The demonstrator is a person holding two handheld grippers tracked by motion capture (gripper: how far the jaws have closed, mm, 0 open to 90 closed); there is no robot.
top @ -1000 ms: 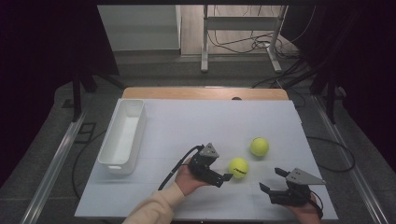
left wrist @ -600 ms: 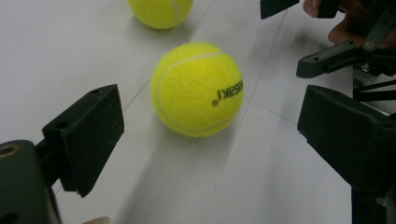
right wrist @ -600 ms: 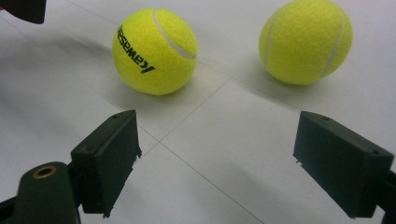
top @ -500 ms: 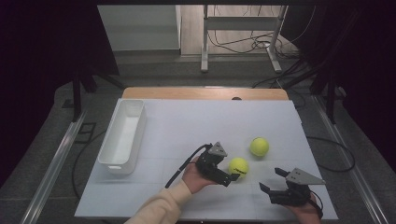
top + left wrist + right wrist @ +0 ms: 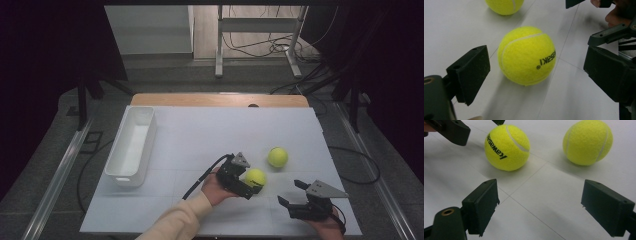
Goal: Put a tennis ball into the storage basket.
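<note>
Two yellow tennis balls lie on the white table. The nearer ball (image 5: 255,177) (image 5: 527,55) (image 5: 507,147) sits between the jaws of my left gripper (image 5: 254,188) (image 5: 536,75), which is open with a gap on each side of the ball. The farther ball (image 5: 277,157) (image 5: 587,142) (image 5: 504,6) rests free, up and to the right. My right gripper (image 5: 292,194) (image 5: 539,207) is open near the table's front right edge, holding nothing, with both balls a short way ahead of it.
A white rectangular bin (image 5: 133,145) stands at the left of the table (image 5: 200,135). Black cables trail from both grippers. Beyond the table's wooden far edge are a metal stand and cables on the floor.
My left gripper has slid right so that its open jaws now flank the nearer ball. The right gripper and both balls stayed put.
</note>
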